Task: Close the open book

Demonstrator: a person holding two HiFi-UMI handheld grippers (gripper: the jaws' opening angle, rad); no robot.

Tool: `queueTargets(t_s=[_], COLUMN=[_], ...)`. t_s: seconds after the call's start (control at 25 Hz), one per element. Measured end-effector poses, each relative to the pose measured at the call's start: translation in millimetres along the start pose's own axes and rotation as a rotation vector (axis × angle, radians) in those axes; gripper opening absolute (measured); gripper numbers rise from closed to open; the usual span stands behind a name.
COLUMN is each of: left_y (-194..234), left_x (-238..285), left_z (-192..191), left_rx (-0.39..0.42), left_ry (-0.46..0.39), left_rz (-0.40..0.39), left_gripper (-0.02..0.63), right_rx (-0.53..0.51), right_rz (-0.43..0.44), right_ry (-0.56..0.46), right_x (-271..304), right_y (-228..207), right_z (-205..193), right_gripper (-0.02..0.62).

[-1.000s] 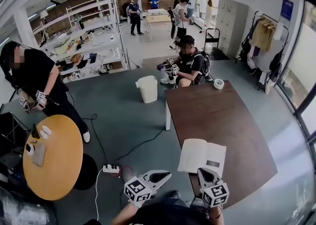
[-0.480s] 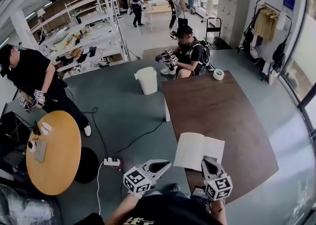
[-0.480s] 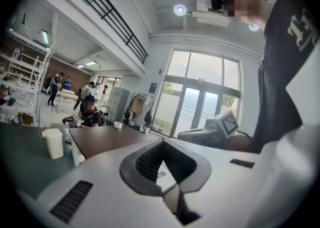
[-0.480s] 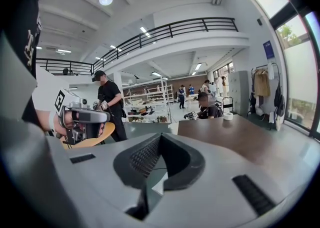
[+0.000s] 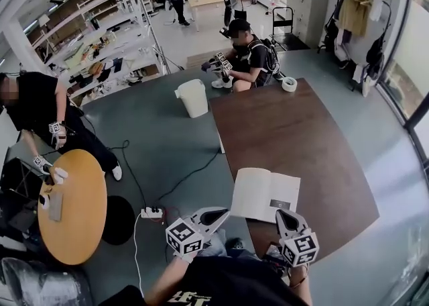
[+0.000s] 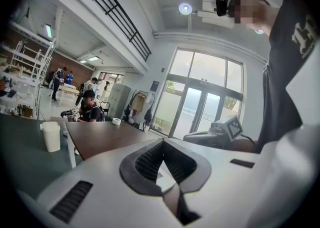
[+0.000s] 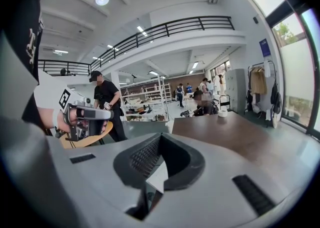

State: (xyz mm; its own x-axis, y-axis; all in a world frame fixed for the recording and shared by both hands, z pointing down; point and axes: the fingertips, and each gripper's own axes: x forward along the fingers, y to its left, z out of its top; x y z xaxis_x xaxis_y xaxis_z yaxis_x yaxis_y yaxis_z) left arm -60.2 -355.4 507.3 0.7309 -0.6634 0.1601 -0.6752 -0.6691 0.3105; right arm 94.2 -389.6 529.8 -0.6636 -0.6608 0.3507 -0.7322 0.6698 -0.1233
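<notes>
White left gripper (image 5: 223, 215) and right gripper (image 5: 285, 215) point forward toward the book (image 5: 265, 194).

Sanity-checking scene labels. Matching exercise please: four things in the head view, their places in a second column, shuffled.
Things:
1. open white-paged book
2. white tape roll
3. white plastic bin
4. white power strip

Places:
A. grey floor, between the round yellow wooden table and the other table
B. near end of the dark brown rectangular table
C. floor off that table's far left corner
D. that table's far edge

Pairs: 1-B; 2-D; 3-C; 4-A
</notes>
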Motion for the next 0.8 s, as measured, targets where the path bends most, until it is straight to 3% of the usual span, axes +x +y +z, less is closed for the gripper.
queueTargets(t_s=[0.56,0.8], left_y=[20,58], left_x=[40,47], left_z=[-31,-56], left_rx=[-0.211,-0.284], left_ry=[-0.015,0.006], left_rz=[-0.103,-0.013], left_gripper=[0.006,0.019], right_rx=[-0.028,-0.022], right_rz=[0.040,0.024], right_ry=[0.000,0.040], right_x=[-11,-13], right_y=[-12,-10], right_z=[-1,-11], right_gripper=[-0.012,-0.012])
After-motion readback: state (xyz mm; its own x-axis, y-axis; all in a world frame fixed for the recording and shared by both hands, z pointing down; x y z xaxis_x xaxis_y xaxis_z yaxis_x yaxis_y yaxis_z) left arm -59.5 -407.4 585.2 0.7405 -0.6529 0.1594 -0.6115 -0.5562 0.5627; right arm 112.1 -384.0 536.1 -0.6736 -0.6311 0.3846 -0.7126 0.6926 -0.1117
